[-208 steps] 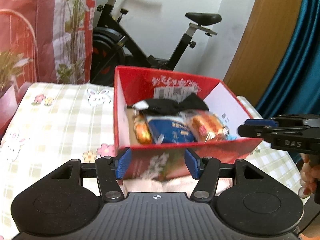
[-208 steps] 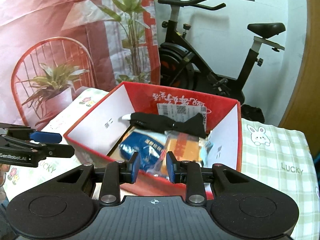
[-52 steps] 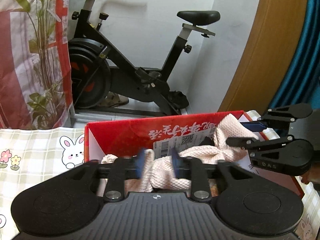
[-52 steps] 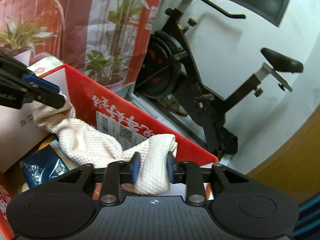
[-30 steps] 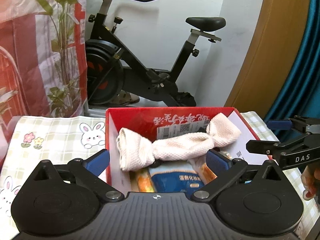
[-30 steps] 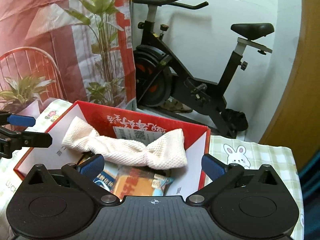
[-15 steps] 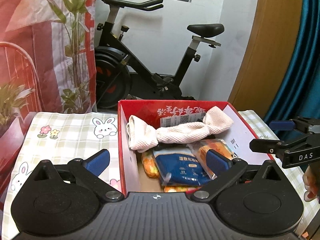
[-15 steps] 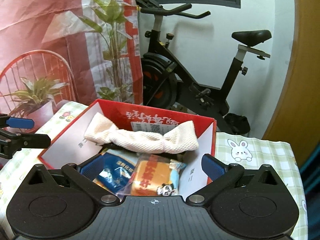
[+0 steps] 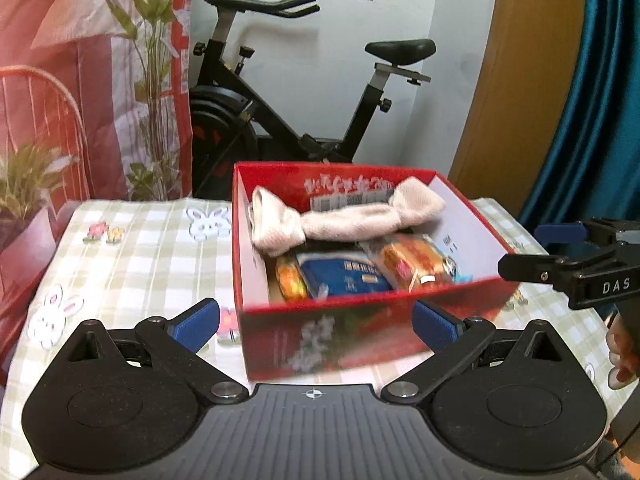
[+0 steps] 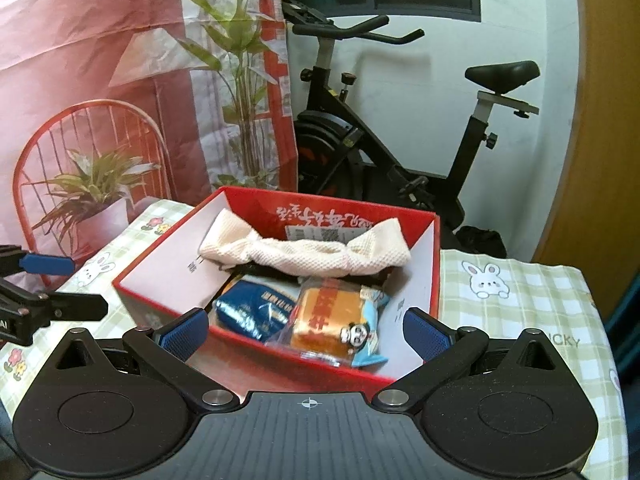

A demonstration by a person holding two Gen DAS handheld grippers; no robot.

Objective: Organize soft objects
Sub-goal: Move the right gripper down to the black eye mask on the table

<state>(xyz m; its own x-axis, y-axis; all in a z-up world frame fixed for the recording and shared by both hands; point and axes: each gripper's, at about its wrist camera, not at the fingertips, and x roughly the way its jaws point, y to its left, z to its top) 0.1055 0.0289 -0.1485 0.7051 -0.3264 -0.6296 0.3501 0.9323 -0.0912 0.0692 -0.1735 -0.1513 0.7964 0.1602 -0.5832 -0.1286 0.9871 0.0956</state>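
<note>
A twisted cream towel (image 9: 344,218) lies across the back of the open red box (image 9: 360,320), on top of a black cloth and snack packets; it also shows in the right wrist view (image 10: 304,256) inside the box (image 10: 280,368). My left gripper (image 9: 316,322) is open and empty, in front of the box's near wall. My right gripper (image 10: 306,330) is open and empty, in front of the box's near corner. Each gripper shows from the side in the other's view: the right one (image 9: 560,252), the left one (image 10: 52,284).
The box holds a blue packet (image 9: 344,278), an orange snack packet (image 10: 332,320) and a smaller orange packet (image 9: 290,282). The table has a green checked cloth with rabbits (image 9: 132,264). An exercise bike (image 10: 380,140) stands behind, a potted plant (image 10: 92,196) at the left.
Both grippers let go of the towel about a second ago, leaving it in the box, opened wide, and have since drawn back and down from the box.
</note>
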